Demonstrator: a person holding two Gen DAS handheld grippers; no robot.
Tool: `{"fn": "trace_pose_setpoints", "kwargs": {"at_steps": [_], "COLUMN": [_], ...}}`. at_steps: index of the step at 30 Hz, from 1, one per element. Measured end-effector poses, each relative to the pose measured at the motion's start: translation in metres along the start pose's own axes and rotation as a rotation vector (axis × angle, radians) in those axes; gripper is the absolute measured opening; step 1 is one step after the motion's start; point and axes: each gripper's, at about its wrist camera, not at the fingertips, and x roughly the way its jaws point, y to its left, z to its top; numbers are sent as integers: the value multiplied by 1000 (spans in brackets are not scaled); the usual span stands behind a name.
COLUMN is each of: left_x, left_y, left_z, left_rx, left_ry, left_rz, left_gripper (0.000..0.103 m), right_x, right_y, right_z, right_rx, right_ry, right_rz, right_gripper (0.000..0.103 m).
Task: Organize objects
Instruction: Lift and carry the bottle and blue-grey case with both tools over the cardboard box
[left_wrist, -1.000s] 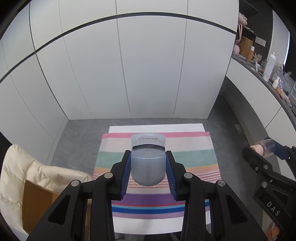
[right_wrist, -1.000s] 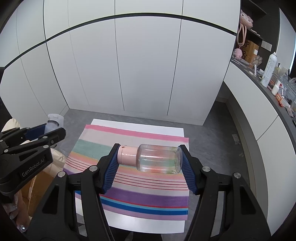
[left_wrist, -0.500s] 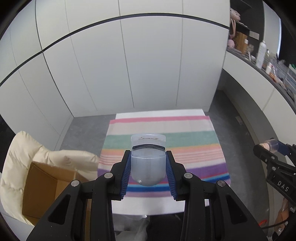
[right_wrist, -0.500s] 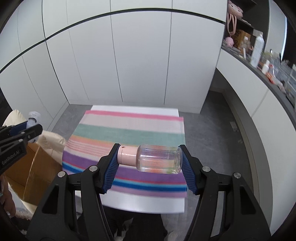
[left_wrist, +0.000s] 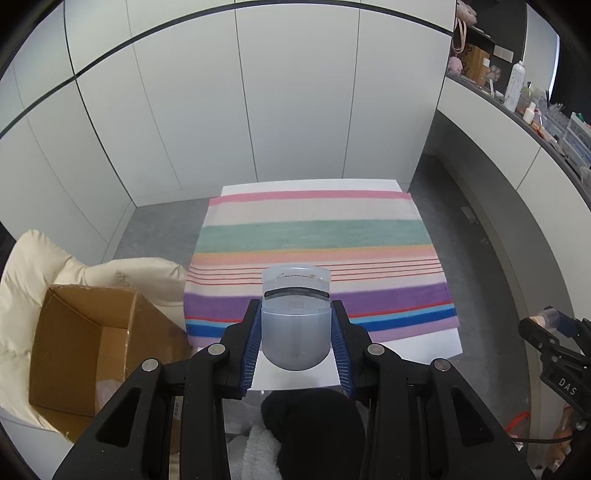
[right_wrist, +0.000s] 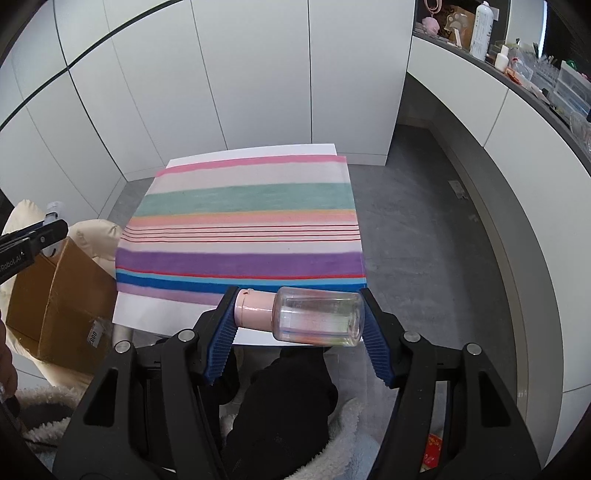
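The left gripper (left_wrist: 295, 332) pinches a translucent grey container (left_wrist: 294, 328) by its sides, and the right gripper's (right_wrist: 299, 321) jaws clamp a clear pink-capped bottle (right_wrist: 308, 319) end to end. Both hang over the near edge of the striped cloth (left_wrist: 314, 240), probably bound for the cardboard box (left_wrist: 85, 343) left of it.

You face a wall of tall white cabinet panels (left_wrist: 295, 110) crossed by one thin dark line. In front of the panels lies grey floor (right_wrist: 424, 229), and on it stands a white table (left_wrist: 424, 343) under a striped cloth (left_wrist: 314, 236). Right of the table, a white counter (right_wrist: 517, 147) curves along, its dark top crowded with bottles. Left of the table sits a cream cushion (left_wrist: 33, 266).
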Motion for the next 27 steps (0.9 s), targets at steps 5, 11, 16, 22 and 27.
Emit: {"fn": "trace_pose_setpoints", "kwargs": {"at_steps": [5,11,16,22,27], "left_x": [3,0,-10,-25,-43], "left_y": [12,38,75,139,203], "left_z": [-2,-9,-22,-47,-79], "left_rx": [-26,-66,-124,-233,-351], "left_ry": [7,14,9,6,1], "left_rz": [0,4,43,126,221], "left_gripper": [36,36,36,36,36], "right_x": [3,7,8,9,7], "right_y": [6,37,77,151,236], "right_z": [-1,10,15,13,3], "right_rx": [-16,-72,-136,-258,-418], "right_ry": [7,11,3,5,-1], "right_rz": [5,32,81,181,266], "right_gripper": [65,65,65,65,65]}}
